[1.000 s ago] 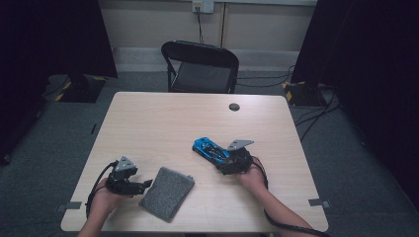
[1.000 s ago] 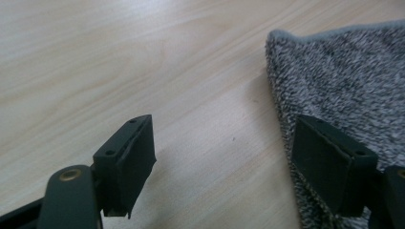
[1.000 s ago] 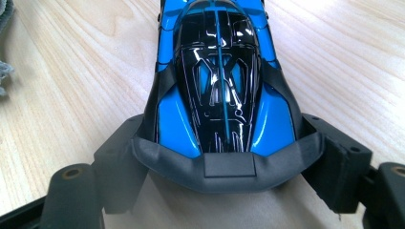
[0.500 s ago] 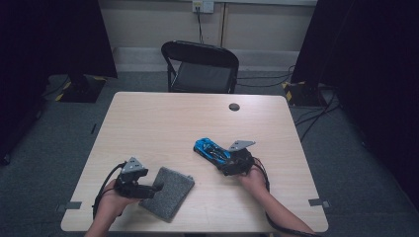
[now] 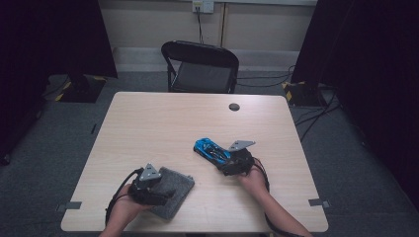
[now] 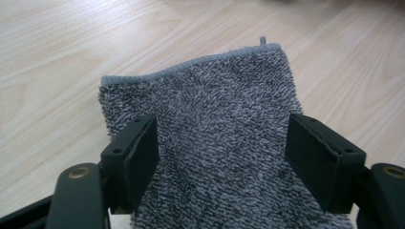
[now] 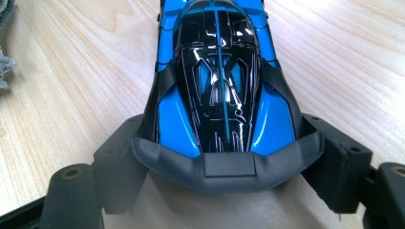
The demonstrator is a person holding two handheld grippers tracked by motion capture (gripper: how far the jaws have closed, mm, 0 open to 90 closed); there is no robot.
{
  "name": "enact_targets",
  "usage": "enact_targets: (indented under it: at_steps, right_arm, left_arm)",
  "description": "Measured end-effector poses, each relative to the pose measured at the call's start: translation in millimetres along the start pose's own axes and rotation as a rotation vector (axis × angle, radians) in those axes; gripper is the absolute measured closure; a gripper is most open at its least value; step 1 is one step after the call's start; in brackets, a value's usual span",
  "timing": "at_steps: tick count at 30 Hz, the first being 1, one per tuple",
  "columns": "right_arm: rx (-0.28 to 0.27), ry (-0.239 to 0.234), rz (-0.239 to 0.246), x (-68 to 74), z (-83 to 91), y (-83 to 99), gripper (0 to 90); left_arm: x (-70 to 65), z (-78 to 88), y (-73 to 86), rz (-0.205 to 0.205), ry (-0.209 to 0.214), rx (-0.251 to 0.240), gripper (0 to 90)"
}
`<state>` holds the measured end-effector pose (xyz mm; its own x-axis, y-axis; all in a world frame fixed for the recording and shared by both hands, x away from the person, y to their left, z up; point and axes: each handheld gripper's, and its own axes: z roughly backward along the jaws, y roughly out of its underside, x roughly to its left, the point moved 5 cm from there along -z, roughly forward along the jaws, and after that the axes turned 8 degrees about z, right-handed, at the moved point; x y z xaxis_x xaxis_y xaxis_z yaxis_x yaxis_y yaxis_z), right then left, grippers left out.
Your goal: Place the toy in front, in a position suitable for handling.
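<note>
The shiny blue and black toy car sits on the pale wooden worktop, a little toward four o'clock from the middle in the high view. Its rear end lies between the jaws of the right hand-held gripper, and both pads press against the car's flanks, so that gripper is clamped on the car. The person's right hand holds this gripper from the five o'clock side, with the grey three-cornered plate on top of it.

Toward seven o'clock on the worktop lies the grey rectangular terry cloth, flat, well apart from the car. The left hand-held gripper hangs over the cloth's near end; its jaws stand apart, one at each long edge, and have just been closing further with the cloth between them, though the pads do not yet pinch it.

A small dark round disc rests near the one o'clock edge. Beyond the twelve o'clock edge stands a black folding chair.
</note>
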<state>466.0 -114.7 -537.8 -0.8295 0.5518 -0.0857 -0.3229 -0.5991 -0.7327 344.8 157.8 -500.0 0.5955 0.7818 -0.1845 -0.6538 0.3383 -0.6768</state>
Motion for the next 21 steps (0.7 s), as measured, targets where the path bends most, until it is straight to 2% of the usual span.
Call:
enact_targets:
  at_steps: [6, 8, 13, 15, 19, 21]
  right_arm:
    - [0.000, 0.000, 0.000, 0.0, 0.0, 0.0, 23.8]
    - [0.000, 0.000, 0.000, 0.0, 0.0, 0.0, 23.7]
    - [0.000, 0.000, 0.000, 0.0, 0.0, 0.0, 23.7]
    - [0.000, 0.000, -0.001, 0.0, 0.0, 0.0, 23.7]
    - [0.000, 0.000, 0.000, 0.0, 0.0, 0.0, 23.8]
    - [0.000, 0.000, 0.000, 0.0, 0.0, 0.0, 23.7]
  left_arm:
    - [-2.7, -4.2, 2.4, -0.023, -0.019, 0.012, 28.2]
    - [-4.1, -7.7, 6.0, -0.035, -0.030, 0.034, 28.5]
    - [-6.3, -17.0, 13.9, -0.024, -0.025, 0.073, 29.1]
    - [-5.7, -18.7, 15.3, -0.016, -0.019, 0.067, 28.3]
    - [-7.0, -19.1, 16.0, -0.027, -0.035, 0.063, 28.4]
    - [-6.7, -19.2, 16.8, -0.025, -0.027, 0.061, 28.7]
